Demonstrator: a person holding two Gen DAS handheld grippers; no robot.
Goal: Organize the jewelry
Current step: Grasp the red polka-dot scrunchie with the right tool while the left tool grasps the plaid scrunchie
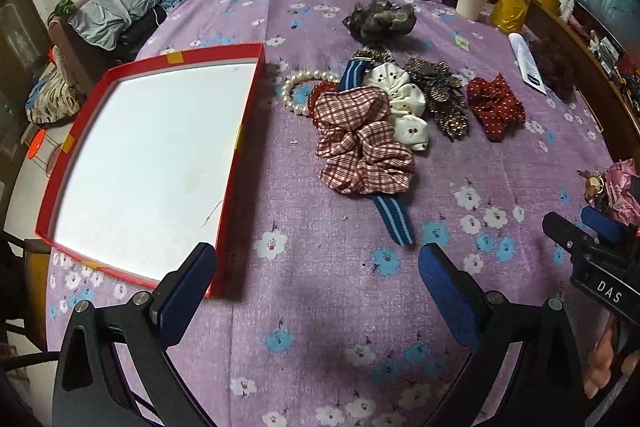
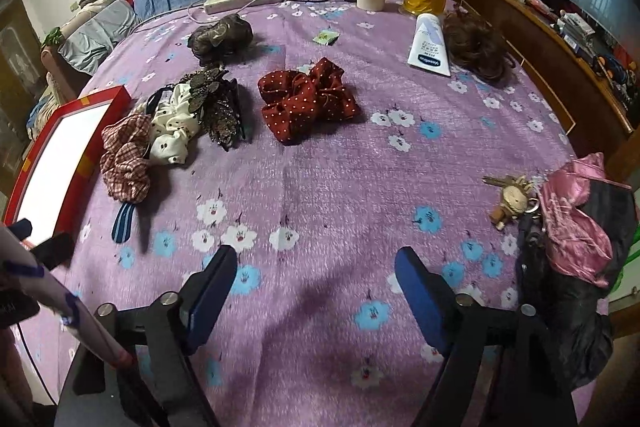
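The purple floral bedspread point(image 1: 320, 307) fills the ground beneath both grippers. Ahead-left of the left gripper point(image 1: 316, 279) lies the red tray point(image 1: 240, 155) with its bare white floor. Ahead of it sits the heap: plaid scrunchie point(image 1: 360, 143), cream scrunchie point(image 1: 408, 103), striped band point(image 1: 394, 223), pearl bracelet point(image 1: 294, 91). The right gripper point(image 2: 316, 287) faces the red dotted scrunchie point(image 2: 308, 99). Both stand wide apart, holding nothing.

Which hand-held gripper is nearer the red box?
Left. The left hand-held gripper has one finger at the red box corner; the right hand-held gripper is farther off.
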